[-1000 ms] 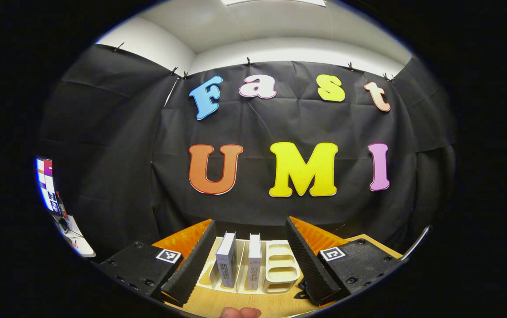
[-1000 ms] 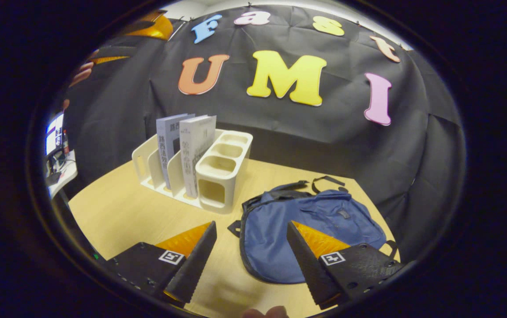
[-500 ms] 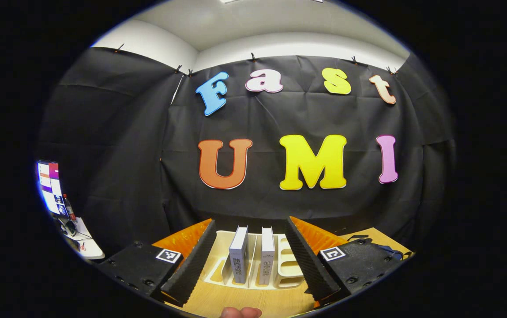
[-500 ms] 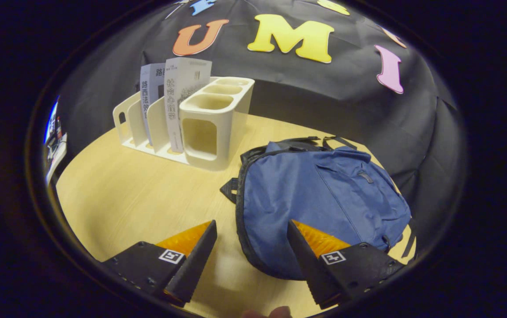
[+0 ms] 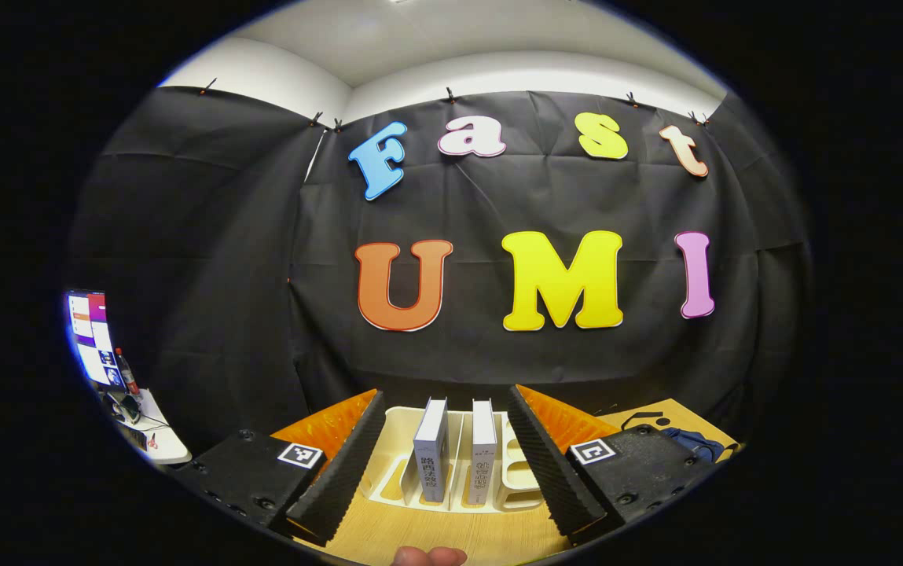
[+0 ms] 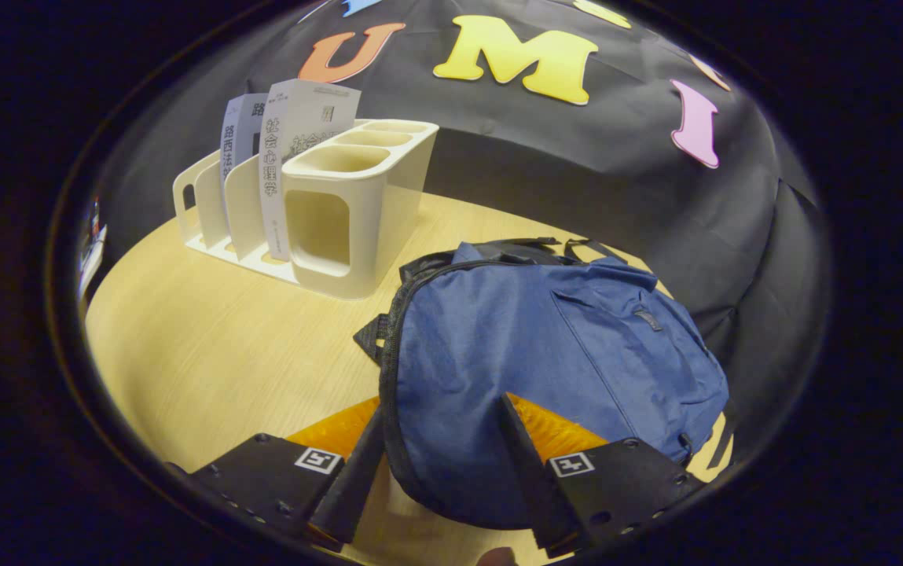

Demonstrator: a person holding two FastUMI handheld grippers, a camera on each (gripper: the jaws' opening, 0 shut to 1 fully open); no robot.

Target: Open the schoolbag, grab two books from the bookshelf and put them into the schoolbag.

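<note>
The schoolbag [image 6: 545, 354] is zipped, both books [image 5: 456, 460] sit in the bookshelf [image 5: 522, 491], both grippers spread wide

recording booth | black cloth wall [image 5: 207, 259] | wooden table [image 6: 207, 354]

Both views toward shared bookshelf [image 5: 451, 472]
</note>
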